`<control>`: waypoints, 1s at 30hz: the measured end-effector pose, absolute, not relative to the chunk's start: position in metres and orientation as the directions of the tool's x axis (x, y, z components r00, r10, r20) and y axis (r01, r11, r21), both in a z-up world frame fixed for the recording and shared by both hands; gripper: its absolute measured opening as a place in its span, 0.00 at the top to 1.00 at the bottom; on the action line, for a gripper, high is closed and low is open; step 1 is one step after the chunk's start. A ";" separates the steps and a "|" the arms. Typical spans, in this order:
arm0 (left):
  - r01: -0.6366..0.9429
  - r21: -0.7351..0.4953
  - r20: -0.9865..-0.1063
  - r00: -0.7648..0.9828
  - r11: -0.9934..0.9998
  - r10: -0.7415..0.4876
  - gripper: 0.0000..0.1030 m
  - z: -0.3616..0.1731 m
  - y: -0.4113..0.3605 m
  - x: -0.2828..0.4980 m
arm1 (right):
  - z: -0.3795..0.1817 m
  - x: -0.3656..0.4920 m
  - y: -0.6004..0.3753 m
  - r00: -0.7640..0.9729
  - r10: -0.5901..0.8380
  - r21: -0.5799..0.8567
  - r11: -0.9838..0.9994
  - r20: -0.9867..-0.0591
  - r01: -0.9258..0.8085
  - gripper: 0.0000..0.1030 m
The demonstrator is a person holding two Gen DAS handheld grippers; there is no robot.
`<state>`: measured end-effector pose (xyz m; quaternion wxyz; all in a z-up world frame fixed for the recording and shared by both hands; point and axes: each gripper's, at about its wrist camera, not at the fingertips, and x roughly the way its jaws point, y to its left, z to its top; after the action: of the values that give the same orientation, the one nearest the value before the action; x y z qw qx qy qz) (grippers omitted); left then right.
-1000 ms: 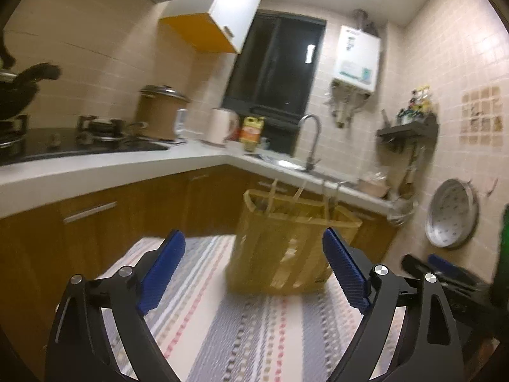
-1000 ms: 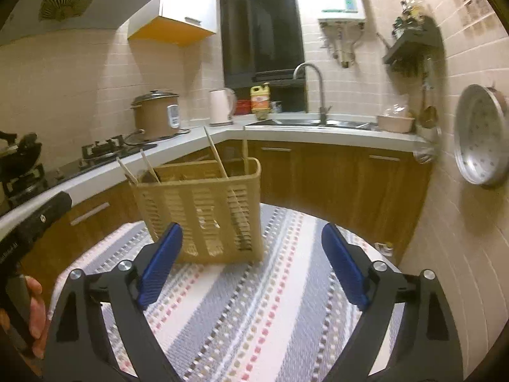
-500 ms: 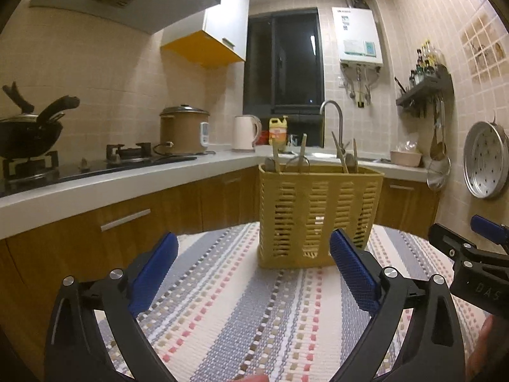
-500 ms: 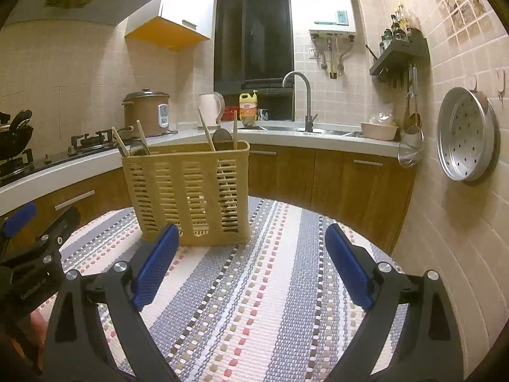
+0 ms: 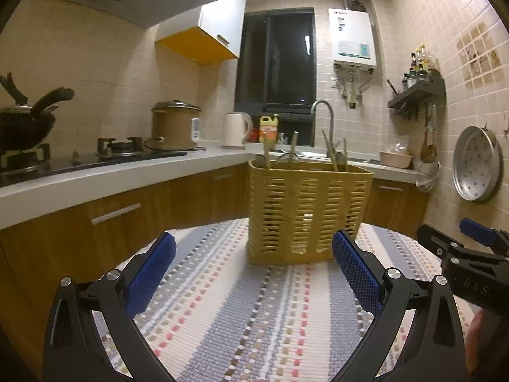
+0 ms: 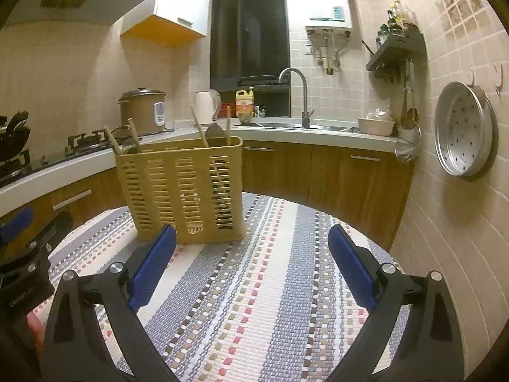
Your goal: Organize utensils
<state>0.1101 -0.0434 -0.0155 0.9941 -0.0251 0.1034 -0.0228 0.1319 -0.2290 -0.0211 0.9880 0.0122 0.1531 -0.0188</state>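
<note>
A yellow slotted utensil basket (image 5: pixel 305 210) stands upright on a round table with a striped cloth (image 5: pixel 254 312). Wooden chopsticks and spoon handles (image 5: pixel 331 154) stick out of its top. My left gripper (image 5: pixel 254 238) is open just short of the basket, nothing between its blue pads. In the right wrist view the basket (image 6: pixel 181 187) stands ahead to the left. My right gripper (image 6: pixel 252 232) has its jaws opening wide over the bare cloth (image 6: pixel 270 286), holding nothing. Each gripper shows at the edge of the other's view: the right gripper (image 5: pixel 470 254), the left gripper (image 6: pixel 25 238).
A kitchen counter (image 5: pixel 95 175) wraps behind the table, with a pan (image 5: pixel 25 121), a rice cooker (image 5: pixel 175 124), a kettle (image 5: pixel 235 129) and a sink tap (image 5: pixel 324 117). A tiled wall with a hanging steamer tray (image 6: pixel 464 130) runs close on the right.
The left wrist view has rolled level and sunk, so the basket now stands upright and centred ahead. The right gripper has dropped a little. Both pairs of jaws have spread slightly wider.
</note>
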 end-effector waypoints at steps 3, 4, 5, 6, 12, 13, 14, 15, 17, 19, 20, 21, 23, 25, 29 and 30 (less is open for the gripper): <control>0.023 -0.038 -0.205 0.978 0.999 -0.031 0.07 -0.016 -0.046 0.110 | -0.020 0.133 -0.233 0.951 -0.030 0.036 0.998 -0.306 0.043 0.10; 0.022 -0.037 -0.208 0.978 0.999 -0.029 0.07 -0.016 -0.046 0.111 | -0.020 0.134 -0.234 0.951 -0.029 0.037 0.998 -0.308 0.043 0.10; 0.019 -0.037 -0.212 0.977 0.999 -0.027 0.07 -0.016 -0.046 0.112 | -0.020 0.134 -0.234 0.950 -0.028 0.038 0.998 -0.310 0.041 0.10; 0.018 -0.037 -0.218 0.976 0.999 -0.025 0.07 -0.016 -0.046 0.113 | -0.020 0.134 -0.234 0.950 -0.023 0.040 0.998 -0.312 0.037 0.10; 0.003 -0.053 -0.256 0.967 0.999 -0.016 0.07 -0.019 -0.042 0.120 | -0.020 0.132 -0.232 0.953 -0.011 0.039 0.999 -0.303 0.024 0.09; 0.002 -0.054 -0.256 0.967 0.999 -0.016 0.07 -0.019 -0.041 0.121 | -0.020 0.132 -0.232 0.953 -0.008 0.041 0.999 -0.303 0.021 0.09; 0.003 -0.055 -0.255 0.967 0.998 -0.017 0.07 -0.019 -0.041 0.120 | -0.020 0.132 -0.232 0.952 -0.005 0.043 0.999 -0.305 0.019 0.09; 0.004 -0.055 -0.253 0.967 0.998 -0.018 0.07 -0.019 -0.041 0.120 | -0.021 0.132 -0.232 0.952 0.003 0.048 0.999 -0.307 0.012 0.09; 0.004 -0.050 -0.248 0.969 0.999 -0.017 0.07 -0.018 -0.042 0.118 | -0.020 0.130 -0.232 0.953 0.010 0.052 0.999 -0.304 0.006 0.09; 0.009 -0.046 -0.246 0.969 0.999 -0.020 0.07 -0.018 -0.043 0.118 | -0.020 0.130 -0.231 0.954 0.001 0.043 0.999 -0.300 0.012 0.08; 0.009 -0.044 -0.247 0.969 0.999 -0.020 0.07 -0.018 -0.043 0.118 | -0.020 0.130 -0.230 0.954 0.002 0.042 0.999 -0.301 0.011 0.08; 0.009 -0.043 -0.248 0.969 0.999 -0.020 0.07 -0.018 -0.043 0.118 | -0.020 0.130 -0.230 0.953 0.001 0.041 0.999 -0.301 0.011 0.08; 0.009 -0.045 -0.249 0.968 0.999 -0.020 0.07 -0.018 -0.042 0.119 | -0.020 0.130 -0.229 0.953 -0.005 0.034 0.999 -0.302 0.016 0.08; 0.009 -0.047 -0.250 0.968 0.999 -0.021 0.07 -0.018 -0.042 0.119 | -0.020 0.130 -0.228 0.953 -0.006 0.033 0.999 -0.302 0.017 0.08; 0.009 -0.047 -0.247 0.969 0.999 -0.020 0.07 -0.018 -0.041 0.119 | -0.019 0.130 -0.228 0.953 -0.011 0.031 0.999 -0.302 0.022 0.08; 0.007 -0.047 -0.247 0.969 0.999 -0.019 0.07 -0.018 -0.041 0.119 | -0.019 0.129 -0.228 0.954 -0.014 0.031 0.999 -0.299 0.024 0.08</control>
<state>0.1185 -0.0410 -0.0182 0.9919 -0.0229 0.1246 -0.0066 0.1292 -0.2284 -0.0190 0.9883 0.0174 0.1513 -0.0096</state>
